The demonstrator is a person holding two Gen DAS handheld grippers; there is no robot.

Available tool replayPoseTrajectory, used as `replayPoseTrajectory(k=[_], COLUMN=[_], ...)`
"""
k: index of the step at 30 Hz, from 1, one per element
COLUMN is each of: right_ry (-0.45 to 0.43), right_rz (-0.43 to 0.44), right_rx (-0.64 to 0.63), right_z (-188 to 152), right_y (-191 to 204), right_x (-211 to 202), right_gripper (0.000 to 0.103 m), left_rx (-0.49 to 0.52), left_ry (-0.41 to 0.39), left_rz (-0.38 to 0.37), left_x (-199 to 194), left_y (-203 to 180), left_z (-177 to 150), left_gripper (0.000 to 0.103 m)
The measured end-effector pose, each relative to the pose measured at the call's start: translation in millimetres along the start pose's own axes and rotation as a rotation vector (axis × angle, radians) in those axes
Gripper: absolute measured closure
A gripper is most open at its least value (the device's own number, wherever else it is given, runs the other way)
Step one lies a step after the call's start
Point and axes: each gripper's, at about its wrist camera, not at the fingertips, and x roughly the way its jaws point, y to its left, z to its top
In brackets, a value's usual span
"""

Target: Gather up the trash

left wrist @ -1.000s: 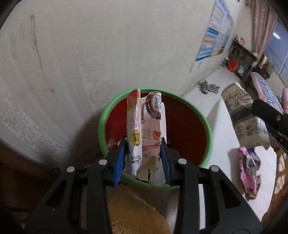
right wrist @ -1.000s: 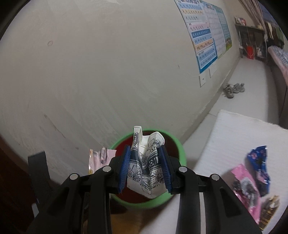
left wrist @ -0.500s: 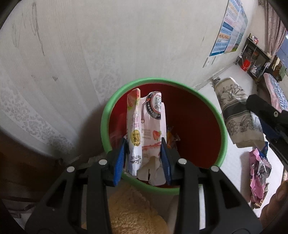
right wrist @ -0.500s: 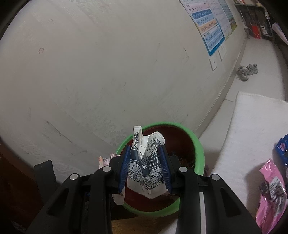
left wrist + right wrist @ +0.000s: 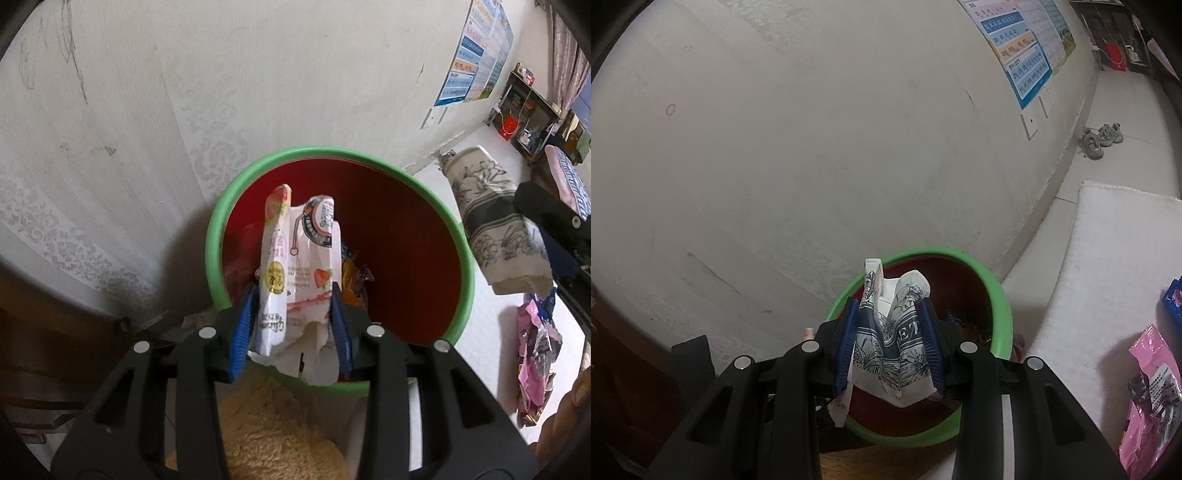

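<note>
The left gripper (image 5: 293, 325) is seen holding a crumpled strawberry drink carton (image 5: 295, 273) above the near rim of the green-rimmed red bin (image 5: 467, 280), and the right gripper (image 5: 888, 341) a flattened blue-and-white carton (image 5: 892, 343) likewise; both sets of jaws have just been opening slightly with the cartons between them. A drop short of the bin is judged possible, since each carton's lower end overhangs the near rim. Further off, pink wrappers (image 5: 1145, 398) remain uncollected on the white mat (image 5: 1108, 258).
</note>
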Motion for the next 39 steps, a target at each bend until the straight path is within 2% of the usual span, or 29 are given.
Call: replayPoseTrajectory(k=[1,2,3,12,24,30,35,39], right_ry=[-0.002,-0.003,-0.007,-0.037,-0.068,-0.087,-0.086,-0.066], right_rz=[-0.001,-0.001,-0.003,-0.028,-0.126,-0.201,-0.276,-0.371], right_rx=[-0.002,-0.005,-0.006,-0.002,-0.007,-0.016,-0.1,-0.25], right_z=[0.1,0.1,-0.1,-0.9,-11.5,-32.4,-49.1,-52.8], right_y=[1.4,3.0,3.5,6.6,-0.1,-16.7,-40.7,-68.9], right_x=[0.1,0.1,-0.7,-21.1,-71.5,-106.5,-131.5,-144.1], right_gripper=[0.057,0.054,0.049,0.049,0.049,0.046,0.037,0.031], left_rx=[0.003,0.002,-0.001,-0.044,0.011,0.031,0.089,0.064], left_ry=[0.001,-0.002,-0.007,-0.021,-0.089,-0.098,-0.081,-0.057], left_rz=[0.006,0.014,0.015,0.006,0.02,0.0,-0.031,-0.076], left_x=[0.3,0.0,-0.8,-3.2,-19.7,-34.7,-43.5,-48.6], left_y=[-0.9,-1.1,-0.8,7.2,-7.6,-18.1,-37.1,-47.1], left_z=[0.2,0.2,-0.4,-3.0,-14.2,-37.7,-61.2,-78.7], left_gripper=[0.056,0.044,0.042,0.037,0.037,0.037,0.035,0.033])
